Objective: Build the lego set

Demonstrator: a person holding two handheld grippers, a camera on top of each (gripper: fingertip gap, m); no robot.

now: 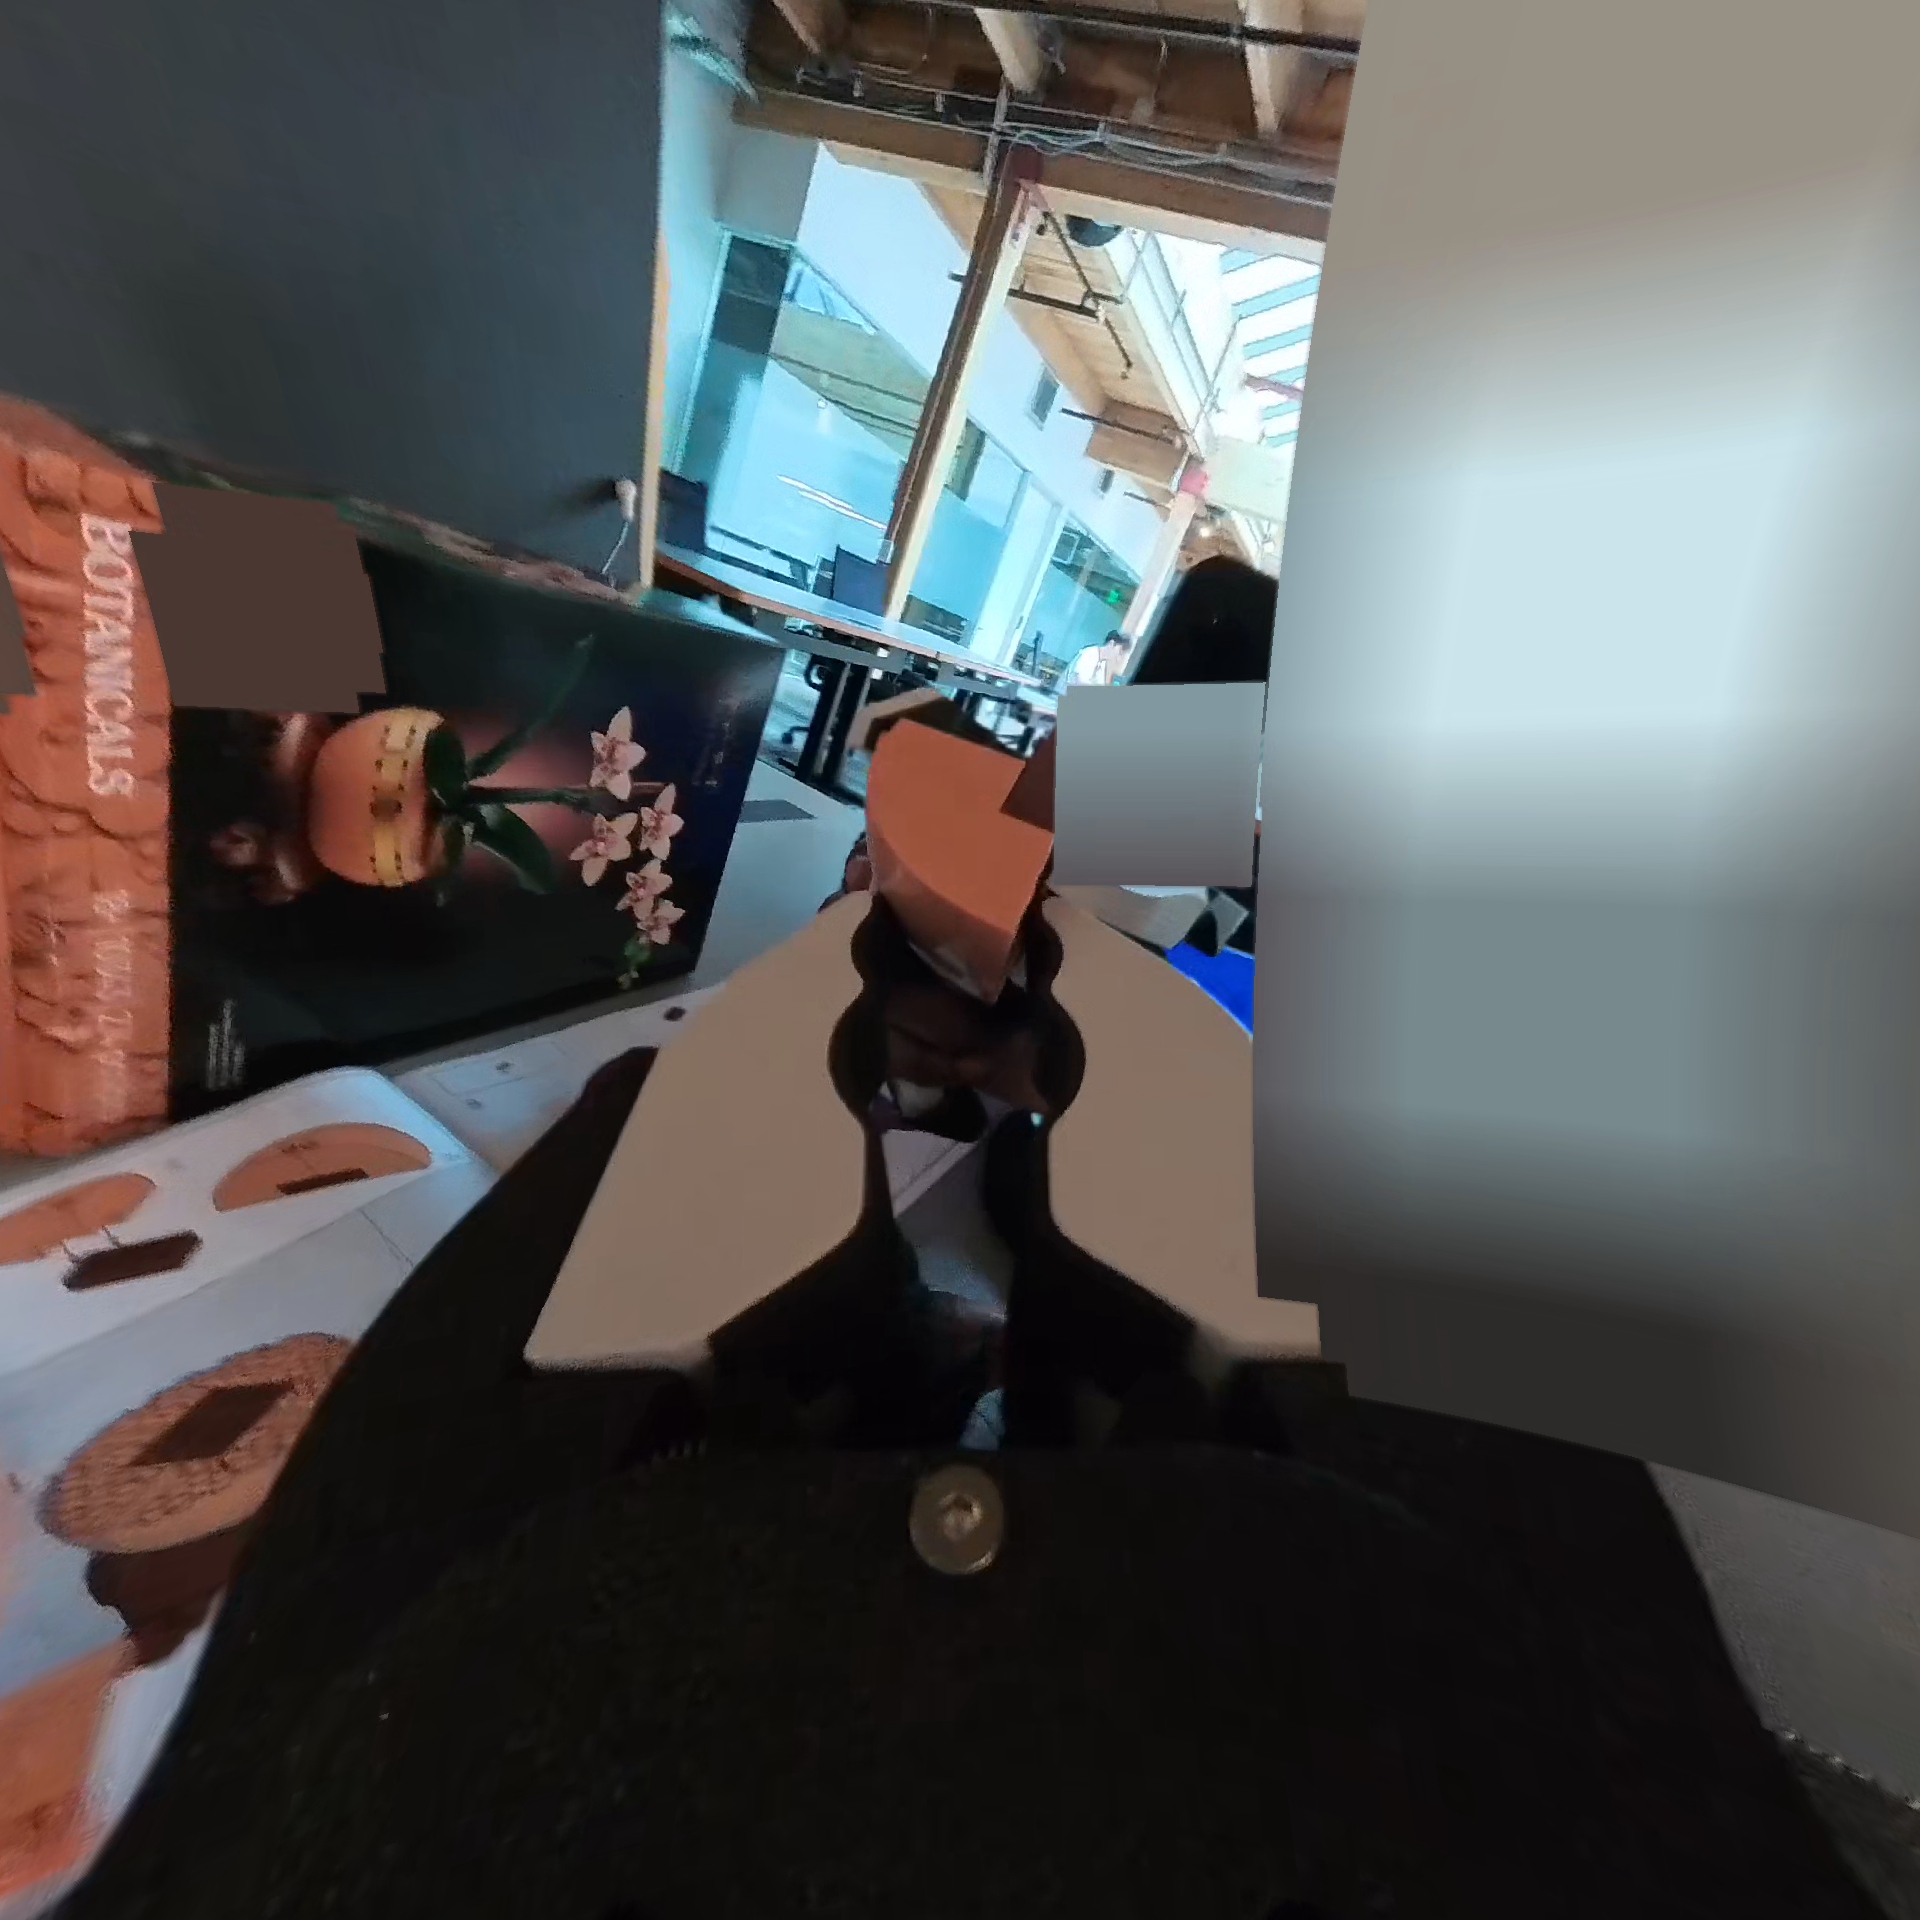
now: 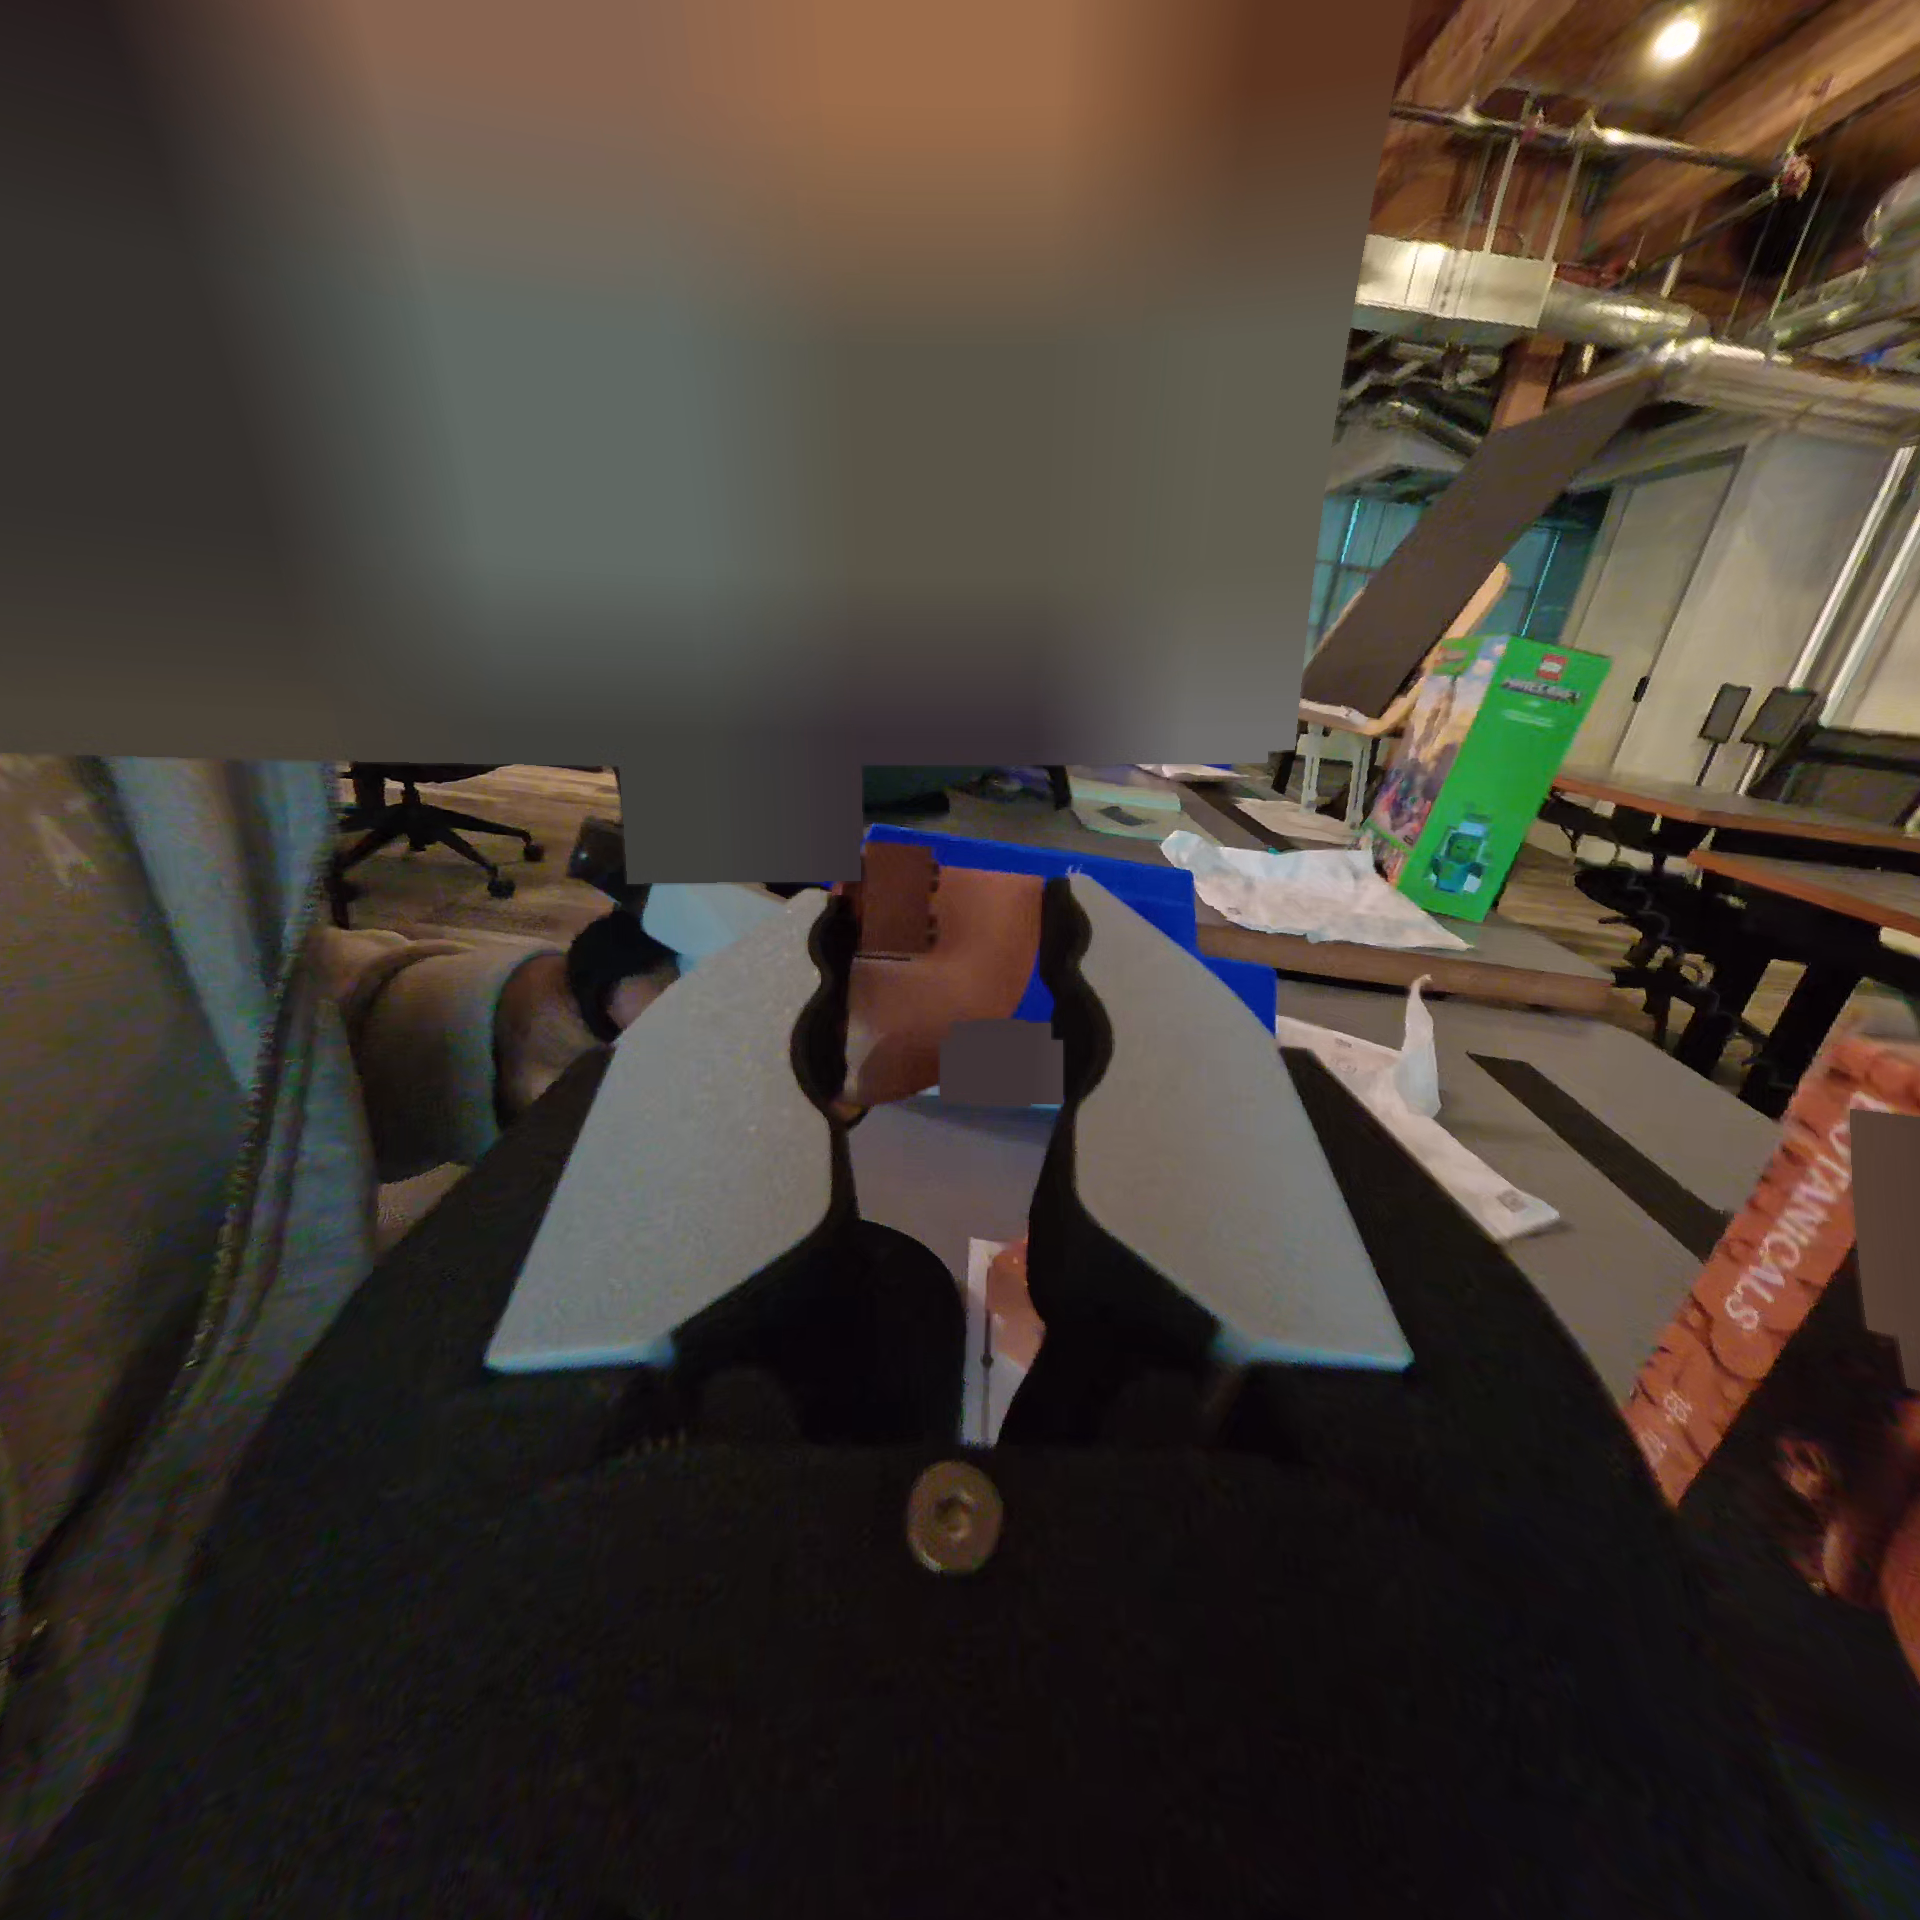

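Note:
In the left wrist view my left gripper (image 1: 956,935) is shut on an orange curved brick piece (image 1: 951,831), which sticks up past its fingertips; a dark brown part (image 1: 1039,800) sits at the piece's right edge. A mosaic patch hides what lies to the right of it. In the right wrist view my right gripper (image 2: 951,966) is shut on an orange brick piece (image 2: 977,956) with a brown studded part (image 2: 894,904) at its upper left. Both pads lie against its sides. It is held above the grey table (image 2: 1558,1132).
A dark box with an orchid picture (image 1: 416,810) stands at the left, with an open instruction booklet (image 1: 156,1299) in front of it. A blue tray (image 2: 1143,904), crumpled white bags (image 2: 1309,894) and a green box (image 2: 1486,769) lie beyond. A person's sleeve (image 2: 416,1018) is at the left. Only a small space, under 4 cm, lies between the two pairs of fingers.

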